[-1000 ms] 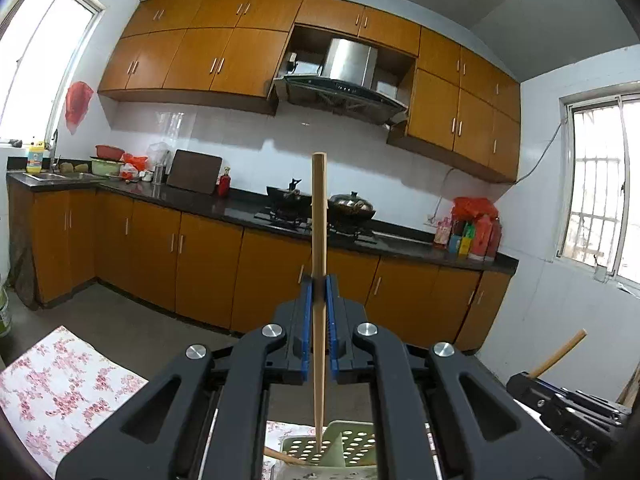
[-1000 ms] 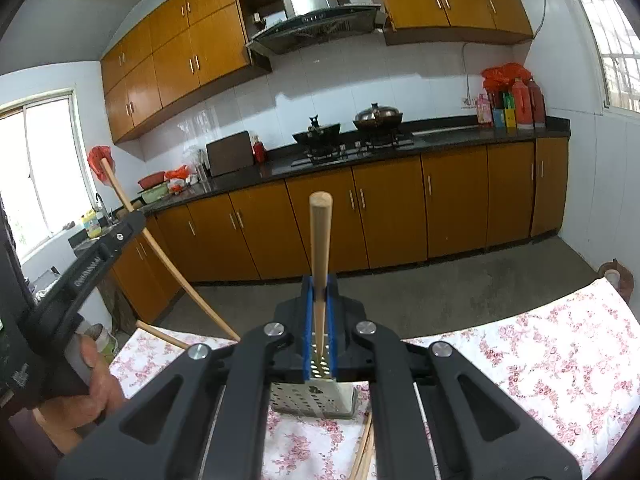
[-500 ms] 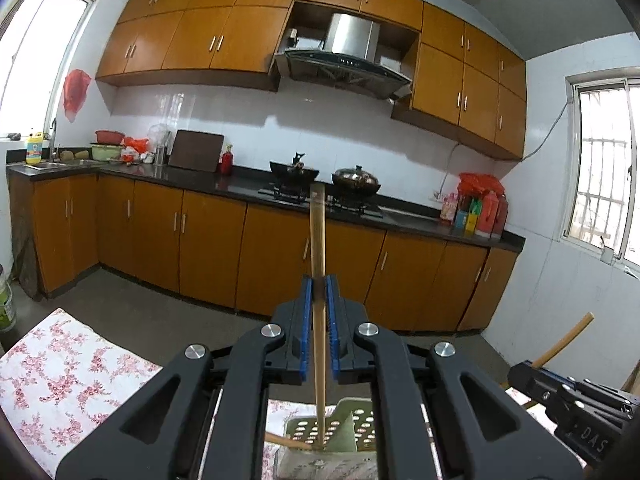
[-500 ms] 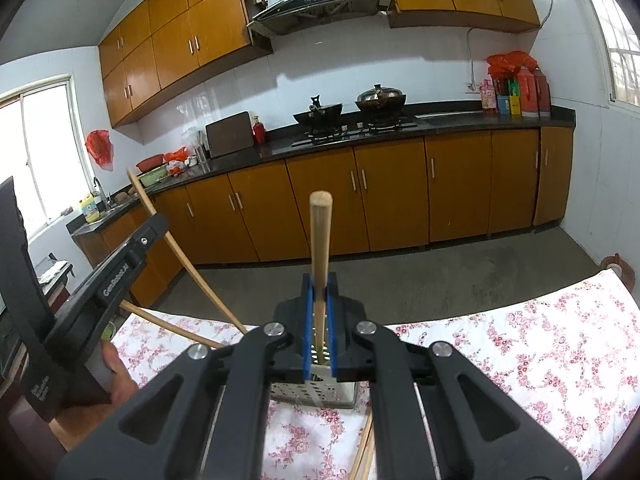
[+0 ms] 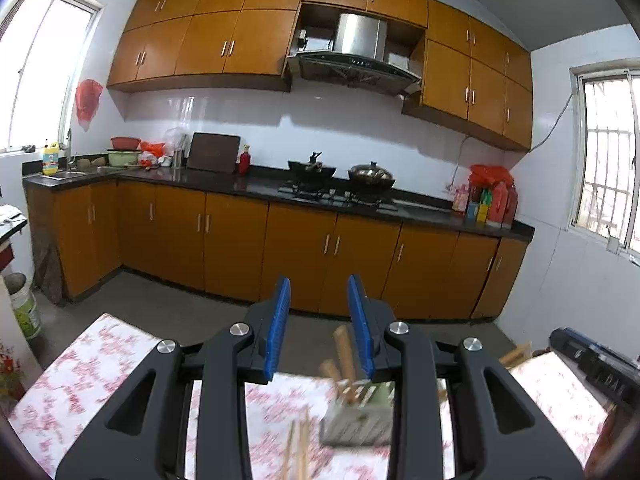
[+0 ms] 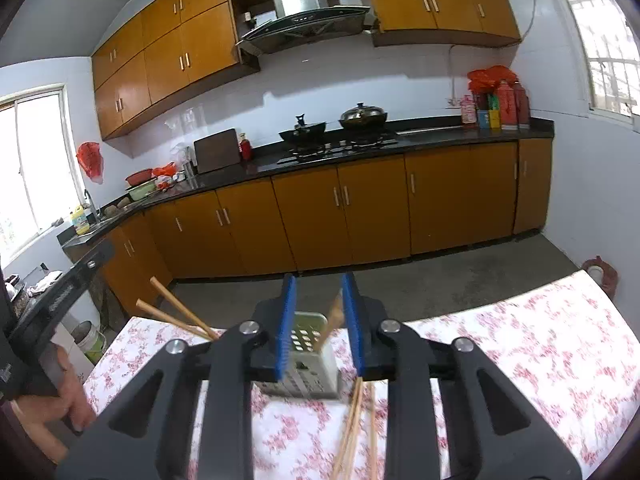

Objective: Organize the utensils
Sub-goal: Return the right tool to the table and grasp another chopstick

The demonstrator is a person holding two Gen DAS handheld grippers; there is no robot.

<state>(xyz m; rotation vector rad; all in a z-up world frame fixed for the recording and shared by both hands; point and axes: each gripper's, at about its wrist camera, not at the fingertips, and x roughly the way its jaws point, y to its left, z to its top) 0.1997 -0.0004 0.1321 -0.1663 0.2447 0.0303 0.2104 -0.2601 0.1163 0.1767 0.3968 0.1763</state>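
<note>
A pale green perforated holder [image 6: 310,360] stands on the flowered tablecloth [image 6: 520,344], seen between the fingers of my right gripper [image 6: 319,292]. Its jaws are opening and press on nothing. One chopstick [image 6: 334,318] leans in the holder. Two more chopsticks [image 6: 176,312] slant out to the left, their lower ends hidden by a finger. In the left wrist view my left gripper [image 5: 319,300] is also opening and holds nothing. The blurred holder [image 5: 356,416] sits below its right finger with chopstick ends [image 5: 344,350] sticking up. Loose chopsticks [image 6: 356,432] lie in front of the holder.
The other gripper [image 6: 60,292] and the hand [image 6: 60,392] holding it are at the left edge of the right wrist view. A red object [image 6: 604,276] sits by the table's far right corner. Orange kitchen cabinets [image 5: 300,252] line the far wall across the floor.
Both grippers were shut on upright chopsticks; their jaws have parted and the chopsticks now stand in the holder. The left gripper has shifted left, so the holder sits right of its jaws.
</note>
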